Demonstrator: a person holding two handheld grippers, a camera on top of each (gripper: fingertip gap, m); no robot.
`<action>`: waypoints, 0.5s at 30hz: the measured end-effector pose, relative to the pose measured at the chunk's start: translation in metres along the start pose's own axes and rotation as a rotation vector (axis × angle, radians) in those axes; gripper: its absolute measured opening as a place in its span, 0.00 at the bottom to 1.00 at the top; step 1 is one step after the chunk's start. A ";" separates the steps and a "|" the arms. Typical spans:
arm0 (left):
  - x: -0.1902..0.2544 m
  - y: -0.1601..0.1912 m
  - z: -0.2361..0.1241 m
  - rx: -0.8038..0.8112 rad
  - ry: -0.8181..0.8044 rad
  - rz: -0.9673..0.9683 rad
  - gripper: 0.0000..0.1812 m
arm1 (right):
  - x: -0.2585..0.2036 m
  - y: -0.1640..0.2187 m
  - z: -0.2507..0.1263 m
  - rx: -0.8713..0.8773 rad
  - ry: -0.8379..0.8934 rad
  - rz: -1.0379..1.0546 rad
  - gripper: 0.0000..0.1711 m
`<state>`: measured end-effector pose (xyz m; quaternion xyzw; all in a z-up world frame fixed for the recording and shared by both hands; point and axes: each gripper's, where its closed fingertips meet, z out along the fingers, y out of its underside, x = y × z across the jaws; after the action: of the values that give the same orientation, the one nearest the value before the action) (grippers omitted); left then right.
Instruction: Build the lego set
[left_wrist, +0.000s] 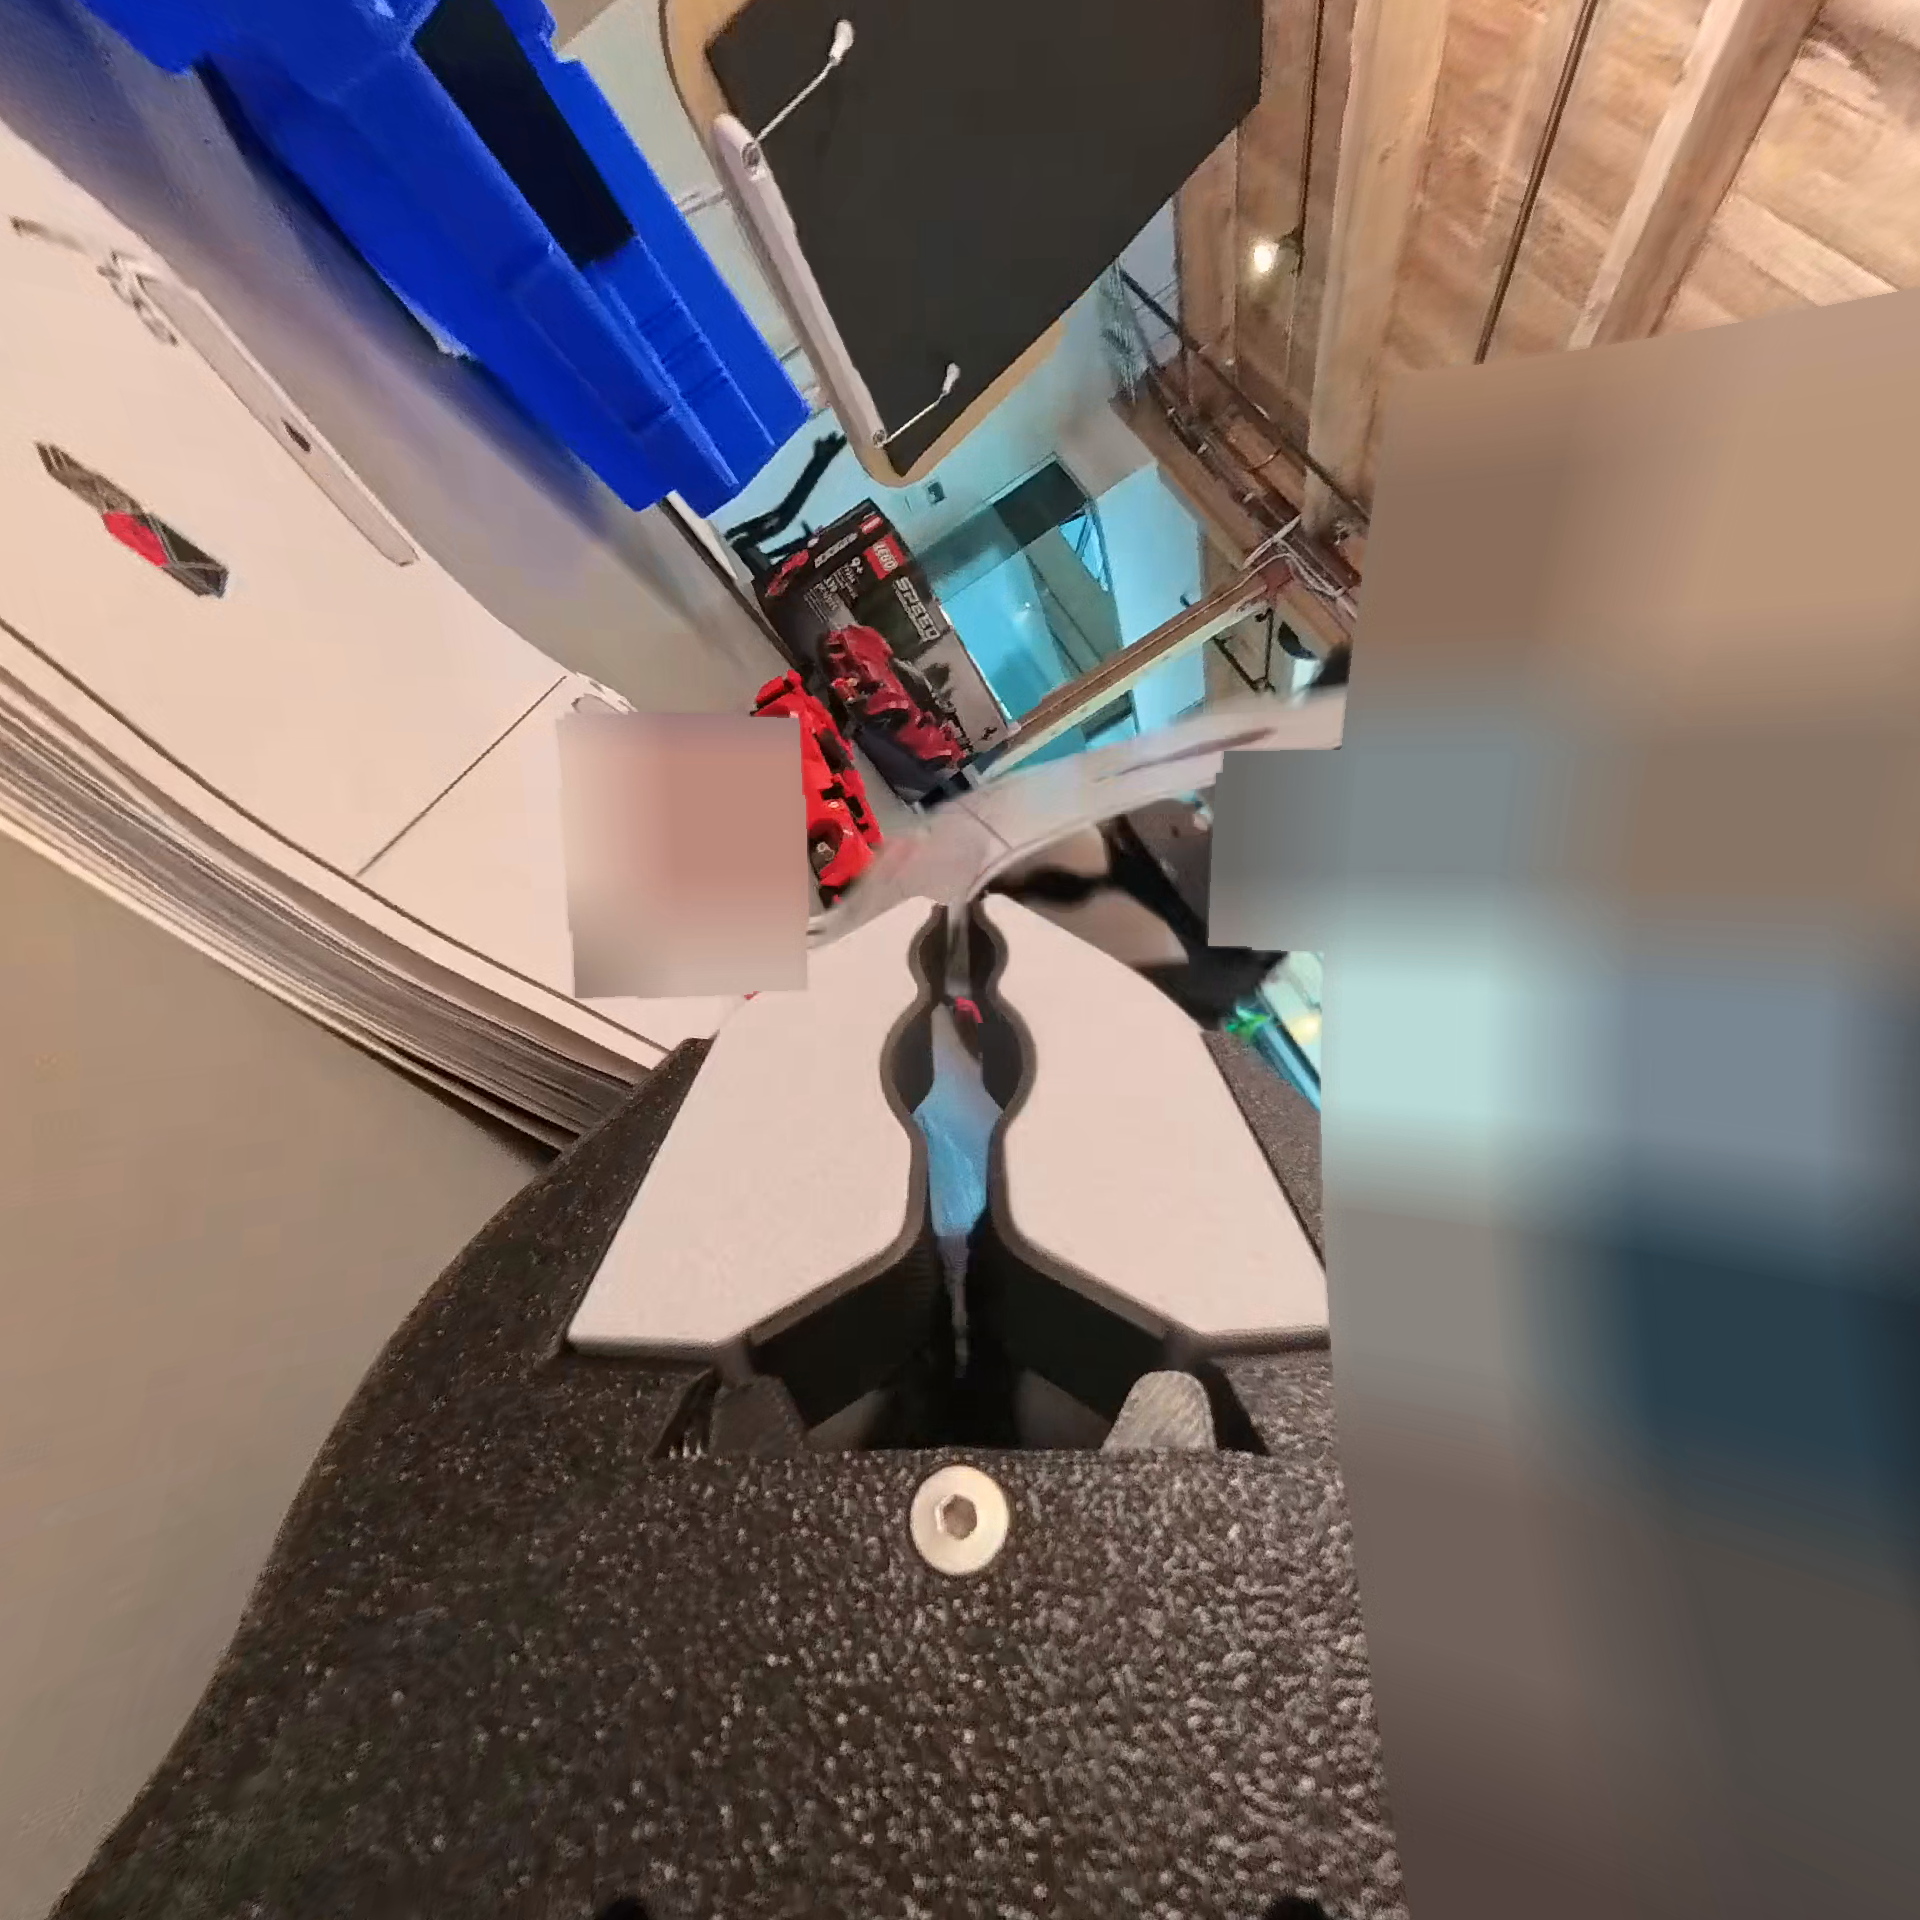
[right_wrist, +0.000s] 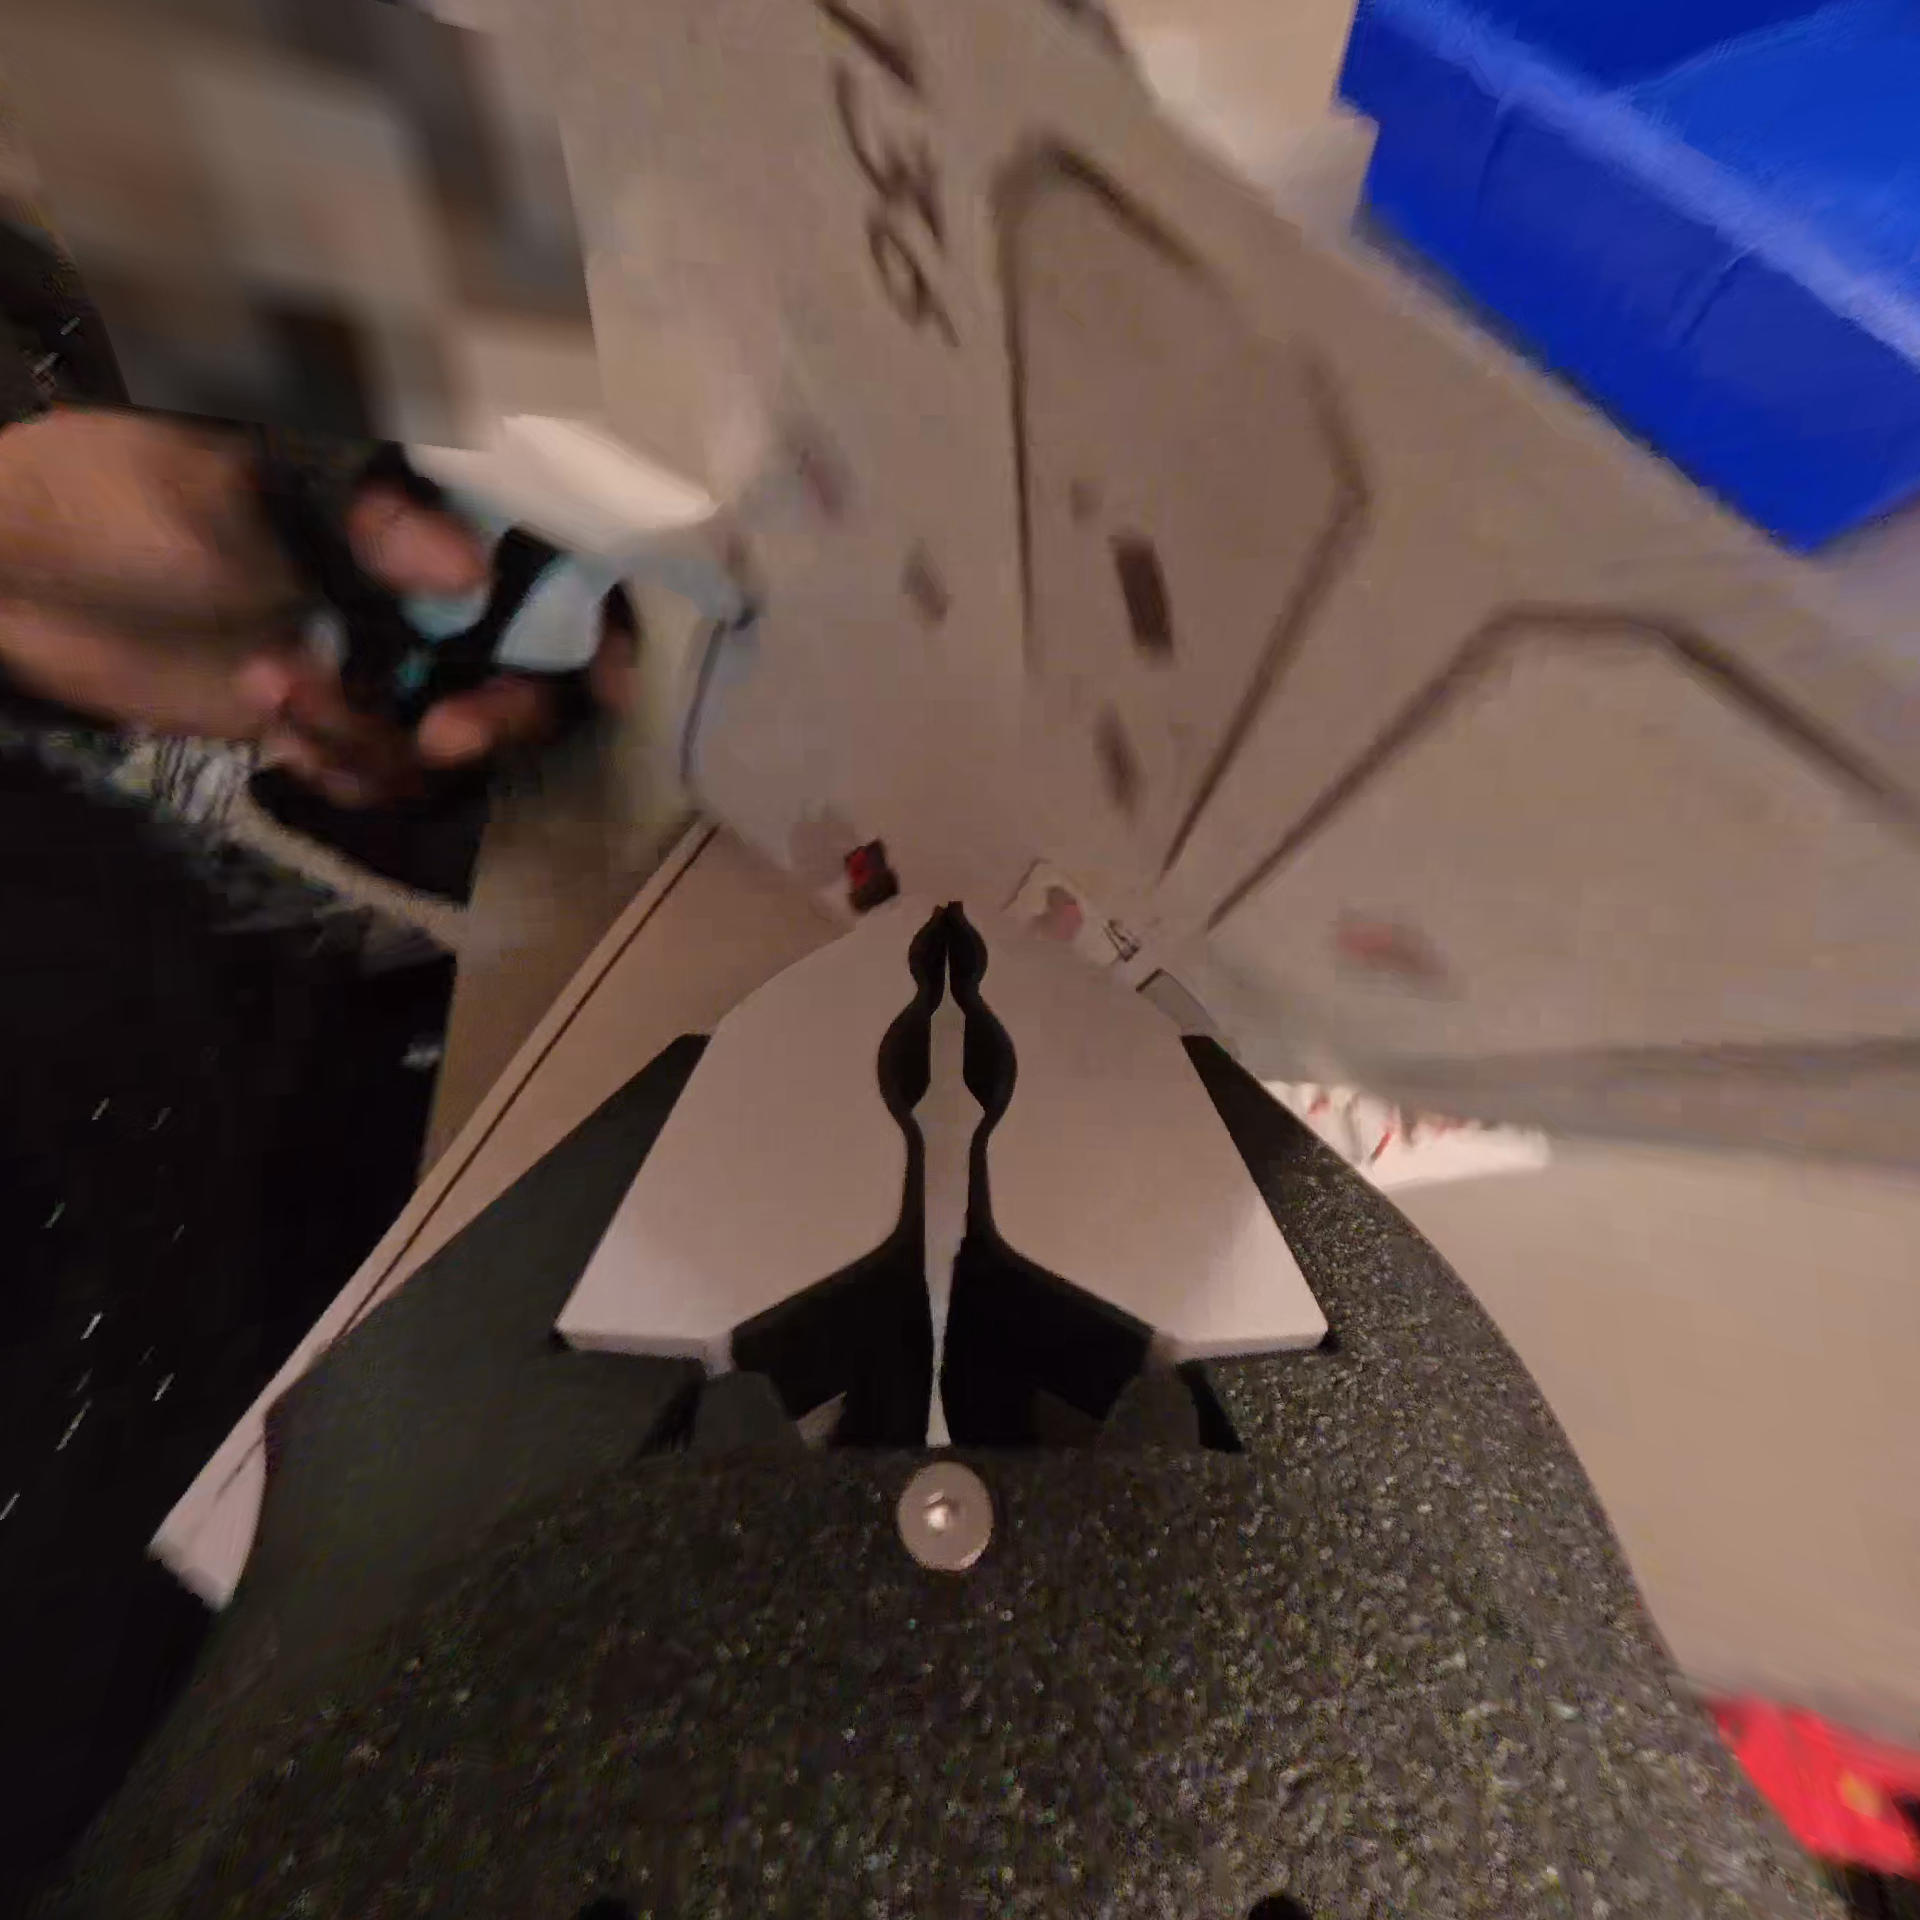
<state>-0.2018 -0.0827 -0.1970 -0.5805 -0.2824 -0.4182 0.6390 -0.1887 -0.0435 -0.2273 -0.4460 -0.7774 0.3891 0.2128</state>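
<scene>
Both tools are closed on a page of the instruction booklet: left tool (left_wrist: 954, 920), right tool (right_wrist: 951, 920); page (right_wrist: 1039, 623) is lifted mid-frame. The red lego car (left_wrist: 831, 769) is seen at frame centre on the surface, beside its box (left_wrist: 883, 592). Risk: opposing pulls may tear the thin page.

A large blue moulded plastic bin (left_wrist: 499, 239) stands at the upper left of the left wrist view, on the pale grey surface (left_wrist: 208, 1195); the same bin (right_wrist: 1683, 260) fills the upper right corner of the right wrist view. Beyond it hangs a black panel with a pale wooden rim (left_wrist: 987, 208), with thin white metal brackets fixed to it. Rough wooden beams and planks (left_wrist: 1455, 187) run along the upper right, and a bluish glass partition (left_wrist: 1049, 592) shows far off between them.
</scene>
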 end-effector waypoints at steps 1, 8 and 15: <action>0.003 -0.002 -0.003 -0.005 -0.003 0.033 0.03 | 0.006 -0.008 0.008 0.009 -0.001 0.003 0.00; 0.047 -0.002 -0.009 -0.263 -0.111 1.280 0.01 | 0.015 -0.010 0.059 -0.098 0.012 -0.153 0.00; 0.000 0.026 0.025 -0.626 -0.177 1.879 0.01 | 0.030 -0.007 0.000 -0.028 0.169 0.075 0.00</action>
<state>-0.1759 -0.0586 -0.2062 -0.7401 0.3687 0.2470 0.5052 -0.2077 -0.0199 -0.2224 -0.5090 -0.7449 0.3466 0.2567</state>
